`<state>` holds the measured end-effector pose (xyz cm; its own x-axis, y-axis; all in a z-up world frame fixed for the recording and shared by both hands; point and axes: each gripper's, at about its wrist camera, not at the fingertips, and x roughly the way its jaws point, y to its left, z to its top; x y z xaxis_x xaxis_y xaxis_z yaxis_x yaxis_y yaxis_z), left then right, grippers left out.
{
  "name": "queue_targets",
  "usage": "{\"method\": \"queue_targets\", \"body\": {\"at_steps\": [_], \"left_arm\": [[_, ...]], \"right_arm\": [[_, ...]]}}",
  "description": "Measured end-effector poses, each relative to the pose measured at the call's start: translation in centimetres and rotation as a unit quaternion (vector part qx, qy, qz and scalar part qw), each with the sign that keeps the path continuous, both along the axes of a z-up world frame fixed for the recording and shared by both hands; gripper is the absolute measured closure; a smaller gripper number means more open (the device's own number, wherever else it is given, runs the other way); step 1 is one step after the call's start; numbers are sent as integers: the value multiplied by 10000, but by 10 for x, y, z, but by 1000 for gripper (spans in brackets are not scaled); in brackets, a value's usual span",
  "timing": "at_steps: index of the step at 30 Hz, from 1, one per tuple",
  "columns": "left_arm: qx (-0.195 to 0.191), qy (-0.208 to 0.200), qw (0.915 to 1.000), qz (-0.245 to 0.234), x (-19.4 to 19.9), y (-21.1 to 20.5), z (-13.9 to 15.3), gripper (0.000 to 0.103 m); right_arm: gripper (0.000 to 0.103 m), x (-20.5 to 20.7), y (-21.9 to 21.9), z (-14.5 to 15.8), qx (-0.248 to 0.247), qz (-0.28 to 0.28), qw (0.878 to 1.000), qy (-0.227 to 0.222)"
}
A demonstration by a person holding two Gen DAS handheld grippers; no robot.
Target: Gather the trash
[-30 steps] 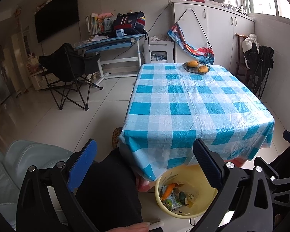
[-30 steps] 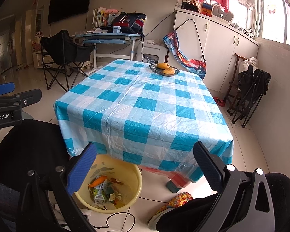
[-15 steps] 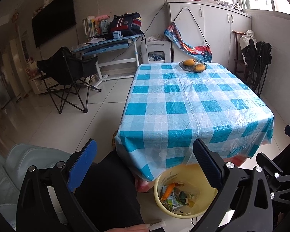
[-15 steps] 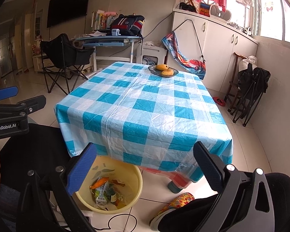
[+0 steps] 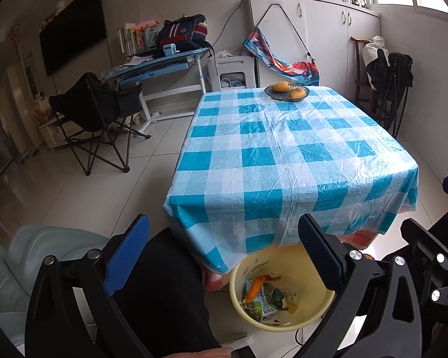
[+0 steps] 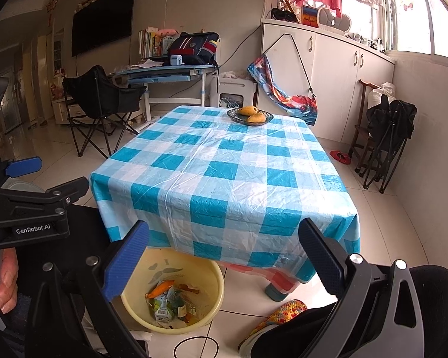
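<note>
A yellow basin (image 5: 283,320) (image 6: 212,304) stands on the floor under the near edge of the table and holds several pieces of trash (image 5: 261,298) (image 6: 167,301): wrappers, a small carton, an orange scrap. My left gripper (image 5: 224,256) hangs open above and before the basin, nothing between its fingers. My right gripper (image 6: 224,256) is open too, held over the basin and the table's front edge, and it is empty. The left gripper's body (image 6: 30,208) shows at the left of the right wrist view.
The table wears a blue-and-white checked cloth (image 5: 283,155) (image 6: 224,173), with a dish of yellow fruit (image 5: 286,91) (image 6: 249,116) at its far end. A black folding chair (image 5: 98,119), a desk (image 5: 158,62), cabinets (image 6: 337,68) and folded chairs (image 6: 385,137) ring the room. A patterned slipper (image 6: 280,313) lies nearby.
Both grippers have drawn back and risen a little, so the table looks slightly farther off. They stay open and empty. The basin's contents have not changed.
</note>
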<state>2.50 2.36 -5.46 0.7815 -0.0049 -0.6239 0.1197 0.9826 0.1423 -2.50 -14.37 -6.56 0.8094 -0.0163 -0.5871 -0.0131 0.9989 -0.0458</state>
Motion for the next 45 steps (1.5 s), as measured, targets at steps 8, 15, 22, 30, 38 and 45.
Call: {"method": "queue_targets", "body": {"at_steps": [8, 15, 22, 30, 38, 45], "left_arm": [[-31, -32, 10000, -68, -3, -4, 3, 7], [-67, -67, 9999, -113, -4, -8, 6, 7], [-101, -77, 9998, -150, -6, -11, 7, 7], [-112, -70, 9998, -149, -6, -13, 6, 7], [-81, -98, 9997, -213, -8, -21, 5, 7], [-80, -98, 9997, -212, -9, -21, 5, 7]], "right_arm": [[7, 0, -1, -1, -3, 42, 10000, 24], [7, 2, 1, -4, -53, 87, 9999, 82], [7, 6, 5, -9, -183, 110, 9995, 240], [7, 7, 3, -11, -203, 82, 9992, 348], [7, 9, 4, -13, -228, 76, 9989, 405], [7, 9, 4, -13, -238, 83, 9989, 406]]}}
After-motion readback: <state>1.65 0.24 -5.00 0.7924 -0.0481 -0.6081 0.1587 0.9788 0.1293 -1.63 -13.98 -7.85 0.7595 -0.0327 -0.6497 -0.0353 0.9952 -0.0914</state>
